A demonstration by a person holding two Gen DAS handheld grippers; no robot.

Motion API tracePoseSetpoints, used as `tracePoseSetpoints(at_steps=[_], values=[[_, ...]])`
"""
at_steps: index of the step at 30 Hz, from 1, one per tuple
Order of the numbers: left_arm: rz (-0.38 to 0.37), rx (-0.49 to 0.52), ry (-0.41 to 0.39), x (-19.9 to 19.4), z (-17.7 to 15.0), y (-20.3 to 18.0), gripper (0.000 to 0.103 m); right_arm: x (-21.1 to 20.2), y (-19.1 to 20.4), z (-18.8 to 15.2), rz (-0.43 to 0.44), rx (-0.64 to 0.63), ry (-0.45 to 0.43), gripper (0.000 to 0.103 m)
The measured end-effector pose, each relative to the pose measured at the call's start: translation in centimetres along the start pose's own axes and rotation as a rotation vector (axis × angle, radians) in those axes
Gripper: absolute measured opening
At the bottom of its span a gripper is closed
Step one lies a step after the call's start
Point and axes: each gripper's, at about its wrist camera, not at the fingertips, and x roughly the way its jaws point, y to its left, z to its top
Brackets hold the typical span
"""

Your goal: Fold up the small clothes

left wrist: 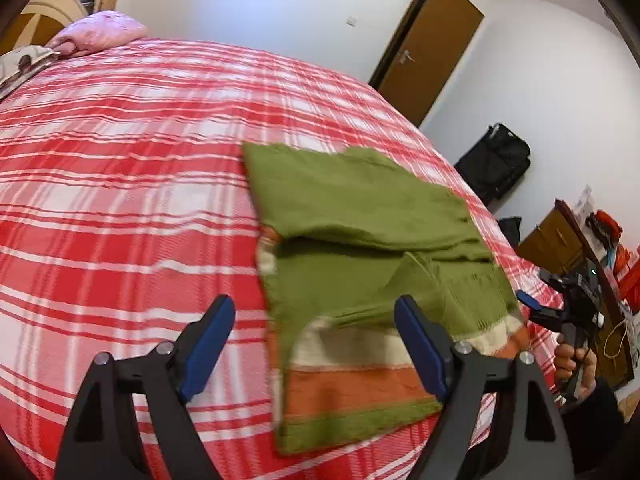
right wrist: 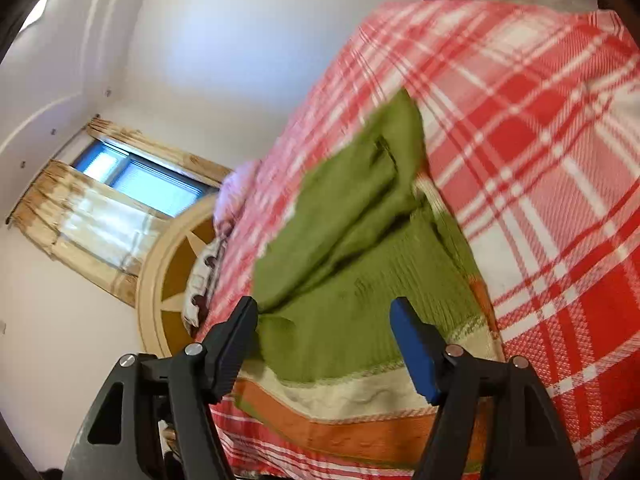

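A small green knitted garment (left wrist: 360,216) with cream and orange bands at its near hem lies partly folded on the red and white checked bedspread (left wrist: 120,184). My left gripper (left wrist: 314,304) hovers over the garment's near left corner, open, with nothing between its blue pads. In the right wrist view the same garment (right wrist: 352,264) lies right ahead, and my right gripper (right wrist: 324,308) stands open above its striped hem without touching it. The right gripper (left wrist: 538,308) also shows at the garment's right edge in the left wrist view, held by a hand (left wrist: 568,360).
A pink pillow (left wrist: 100,32) and a patterned one (left wrist: 24,64) lie at the head of the bed. A brown door (left wrist: 432,52), a black bag (left wrist: 496,160) and cluttered wooden furniture (left wrist: 560,236) stand past the bed's right edge. A curtained window (right wrist: 132,184) is on the wall.
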Motion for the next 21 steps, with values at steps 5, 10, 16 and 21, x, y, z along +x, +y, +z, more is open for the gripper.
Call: tracePoseSetpoints(at_steps=[5, 10, 16, 21], values=[[0.073, 0.172, -0.039, 0.3, 0.6, -1.3, 0.084, -2.2, 2.3, -0.4, -0.144, -0.149, -0.056, 0.069], [0.070, 0.375, -0.006, 3.3, 0.8, -4.8, 0.084, -2.4, 3.3, -1.6, -0.280, -0.266, -0.049, 0.069], [0.035, 0.334, 0.050, 7.1, 1.4, -5.3, 0.071, -0.8, 3.6, -2.0, -0.461, -0.440, -0.009, 0.069], [0.042, 0.294, 0.122, 9.4, 0.5, -5.2, 0.063, 1.5, 3.2, -1.3, -0.534, -0.524, 0.021, 0.069]])
